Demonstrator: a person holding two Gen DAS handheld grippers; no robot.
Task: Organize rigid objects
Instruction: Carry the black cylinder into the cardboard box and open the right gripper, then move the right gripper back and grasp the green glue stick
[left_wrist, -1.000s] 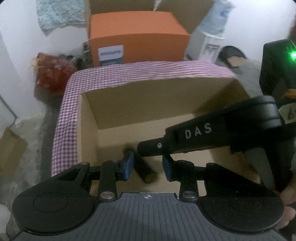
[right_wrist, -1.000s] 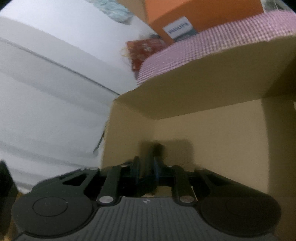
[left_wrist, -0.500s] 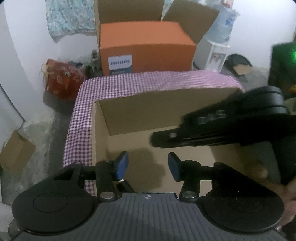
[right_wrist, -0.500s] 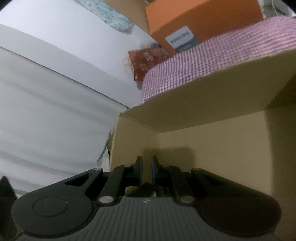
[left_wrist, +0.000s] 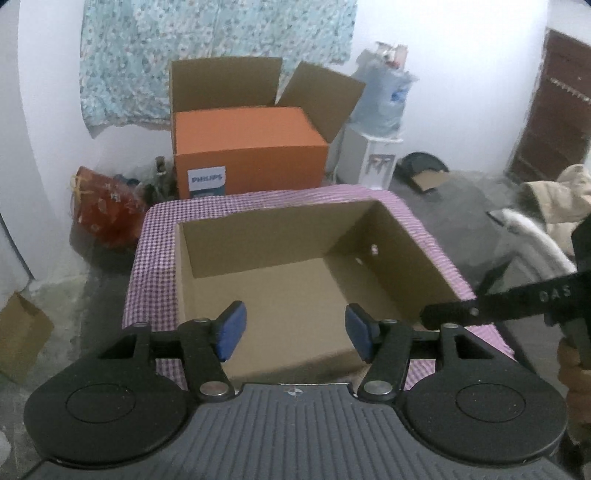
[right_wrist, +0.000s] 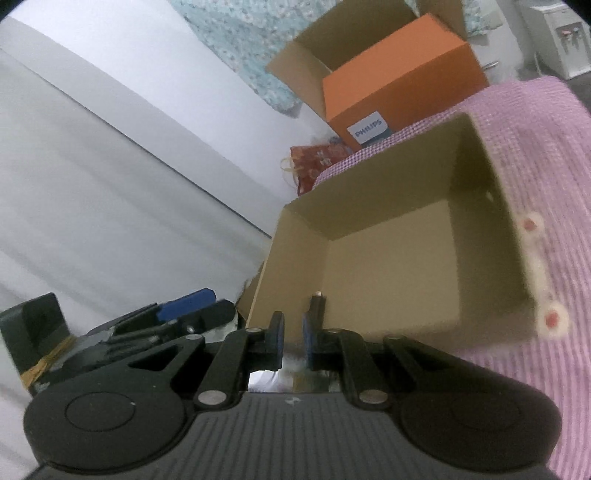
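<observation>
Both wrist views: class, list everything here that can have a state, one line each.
Left gripper: jaws opening, nothing between them.
Right gripper: shut, holding nothing.
Cloth-rimmed box: upright, open on top.
Orange box: upright, top flaps open.

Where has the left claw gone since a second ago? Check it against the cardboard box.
Yes. The left claw has pulled up and back out of the cardboard box, which now looks smaller and farther below; its jaws are opening with nothing between them.
</observation>
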